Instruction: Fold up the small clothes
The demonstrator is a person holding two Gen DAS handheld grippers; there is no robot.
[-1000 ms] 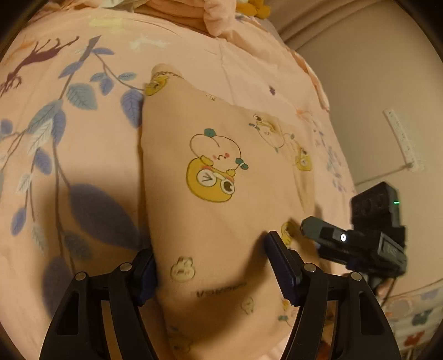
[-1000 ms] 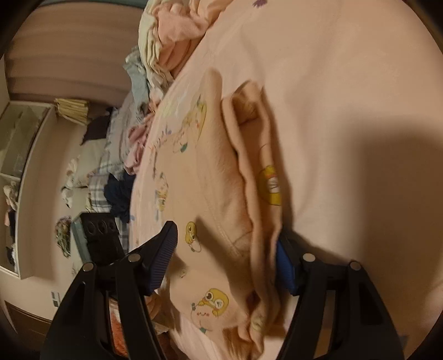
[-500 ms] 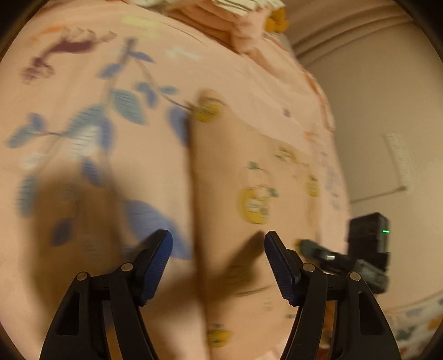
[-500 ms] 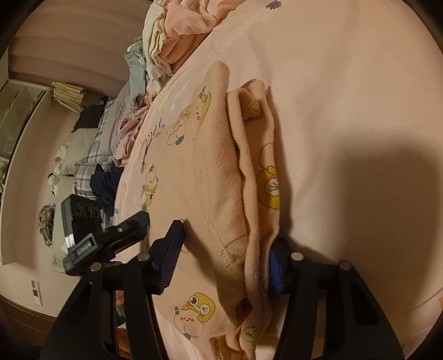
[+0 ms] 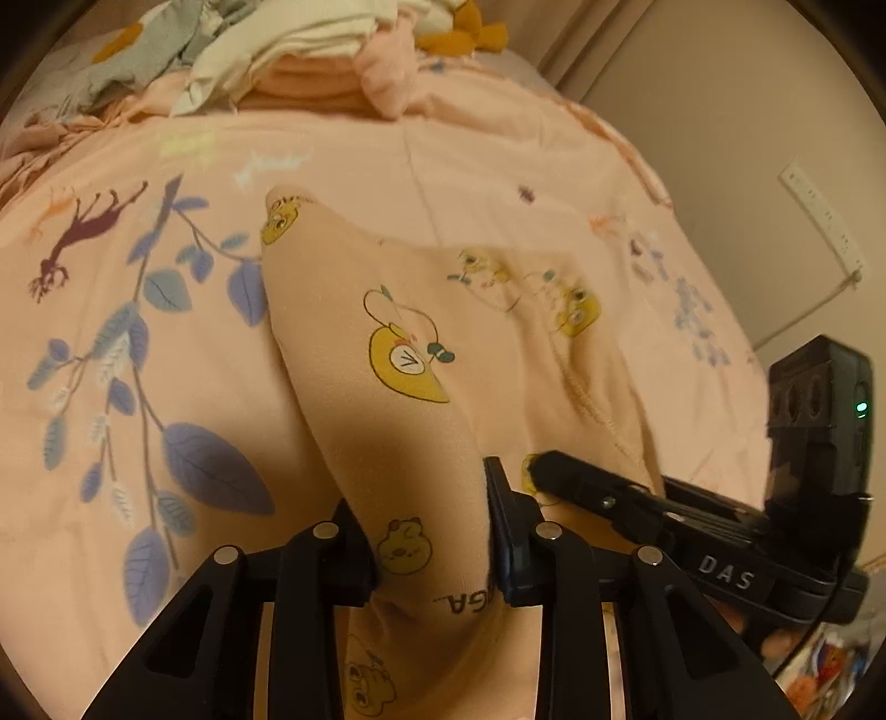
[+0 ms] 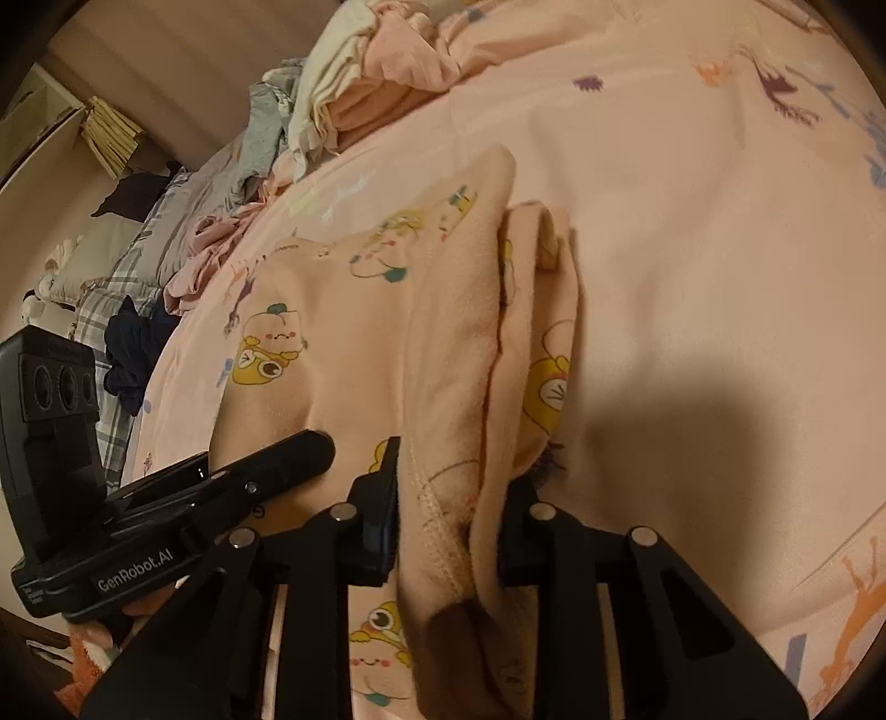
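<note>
A small peach garment (image 5: 398,343) printed with yellow cartoon figures lies folded lengthwise on the pink bedsheet (image 5: 166,471). My left gripper (image 5: 426,531) holds its near edge; the jaws are closing and cloth is bunched between the pads. The right gripper (image 5: 559,471) pokes in from the right beside it. In the right wrist view the same garment (image 6: 454,332) shows its stacked layers. My right gripper (image 6: 448,515) pinches the near hem of those layers, jaws closing, cloth squeezed between the pads. The left gripper (image 6: 288,454) sits just to the left.
A heap of unfolded clothes (image 5: 310,50) lies at the far end of the bed, also seen as clothes (image 6: 376,72). More clothes and plaid bedding (image 6: 127,260) lie past the bed's left side. A wall with a power strip (image 5: 825,221) stands to the right.
Both pairs of jaws have narrowed from wide open onto the garment's near edge. The cloth now bunches up between the pads. The two grippers stand closer together.
</note>
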